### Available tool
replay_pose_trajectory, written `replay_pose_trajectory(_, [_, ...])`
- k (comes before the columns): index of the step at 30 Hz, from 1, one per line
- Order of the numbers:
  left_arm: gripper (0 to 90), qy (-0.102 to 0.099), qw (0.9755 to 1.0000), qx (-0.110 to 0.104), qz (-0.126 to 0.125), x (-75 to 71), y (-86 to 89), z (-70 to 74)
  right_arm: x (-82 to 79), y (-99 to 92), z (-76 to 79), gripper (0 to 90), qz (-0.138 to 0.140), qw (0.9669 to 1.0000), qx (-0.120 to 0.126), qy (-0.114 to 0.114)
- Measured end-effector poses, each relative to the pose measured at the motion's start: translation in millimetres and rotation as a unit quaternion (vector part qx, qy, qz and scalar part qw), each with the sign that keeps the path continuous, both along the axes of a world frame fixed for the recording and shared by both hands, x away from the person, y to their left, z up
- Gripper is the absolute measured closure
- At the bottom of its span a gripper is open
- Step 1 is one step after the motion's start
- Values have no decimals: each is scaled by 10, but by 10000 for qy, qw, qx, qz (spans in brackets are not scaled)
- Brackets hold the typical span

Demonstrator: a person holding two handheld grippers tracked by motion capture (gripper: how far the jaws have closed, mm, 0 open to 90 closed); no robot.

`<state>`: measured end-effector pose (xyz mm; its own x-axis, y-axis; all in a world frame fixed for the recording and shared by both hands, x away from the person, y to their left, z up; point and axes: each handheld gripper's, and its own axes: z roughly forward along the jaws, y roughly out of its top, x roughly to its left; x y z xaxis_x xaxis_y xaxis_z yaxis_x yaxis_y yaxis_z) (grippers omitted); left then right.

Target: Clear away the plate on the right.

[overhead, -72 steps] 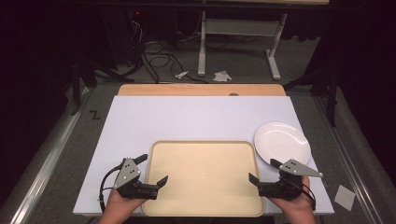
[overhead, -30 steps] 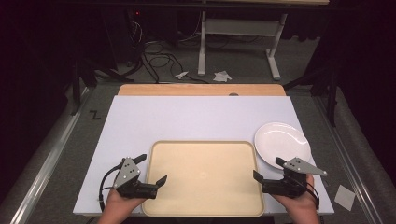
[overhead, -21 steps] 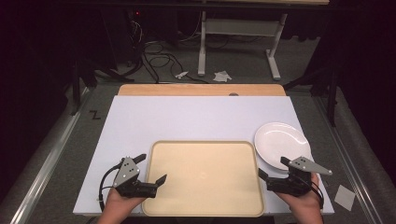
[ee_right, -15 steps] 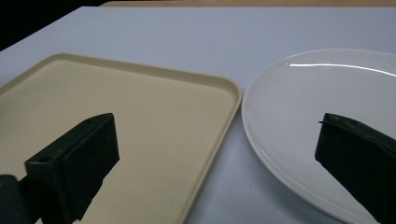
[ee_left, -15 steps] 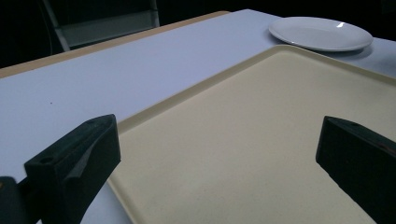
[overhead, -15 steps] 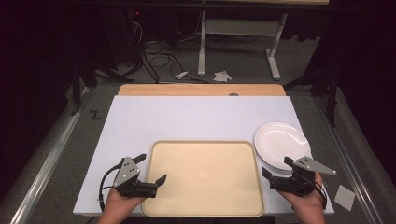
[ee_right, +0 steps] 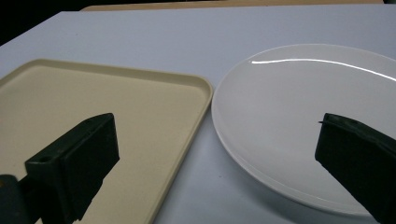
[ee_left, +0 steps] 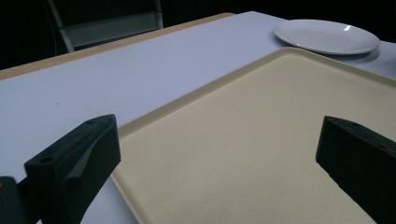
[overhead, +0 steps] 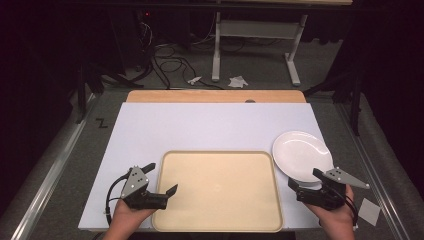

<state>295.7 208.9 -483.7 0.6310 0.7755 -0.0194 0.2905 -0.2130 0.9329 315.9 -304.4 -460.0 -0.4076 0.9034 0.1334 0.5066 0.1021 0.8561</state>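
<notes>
Two grippers sit at the near edge of the white table point(overhead: 210, 125), both with jaws spread wide and nothing between them. The left gripper point(overhead: 162, 180) points right and slightly far, its jaws straddling the near-left rim of the beige tray point(overhead: 220, 190). The right gripper point(overhead: 306, 181) points left and far, its jaws spanning the gap where the tray's right edge meets the white plate point(overhead: 302, 154). Each is held in a hand point(overhead: 127, 217) entering from the near side, palm under the body.

The tray lies flat, near centre, long axis left to right. The plate sits just beside its far-right corner, close to the table's right edge. The far half of the table is open, ending at a wooden strip point(overhead: 215, 96).
</notes>
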Motion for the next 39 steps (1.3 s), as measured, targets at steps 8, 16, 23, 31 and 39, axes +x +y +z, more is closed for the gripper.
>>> replay_pose_trajectory(8, [8,60,9999,-9,112,43,21,5,-24,-114,-6,3,-186,9998,6,28])
replay_pose_trajectory(16, [8,94,9998,-70,154,95,32,1,-60,-221,-12,3,-341,9994,55,71])
replay_pose_trajectory(23, [6,91,9998,-137,142,133,8,12,-122,-306,-7,3,-488,9988,71,78])
replay_pose_trajectory(31, [4,60,9997,-141,165,156,11,21,-127,-406,-37,3,-633,9978,105,165])
replay_pose_trajectory(39, [4,23,9999,-128,109,153,-1,18,-114,-436,-53,3,-652,9974,223,223])
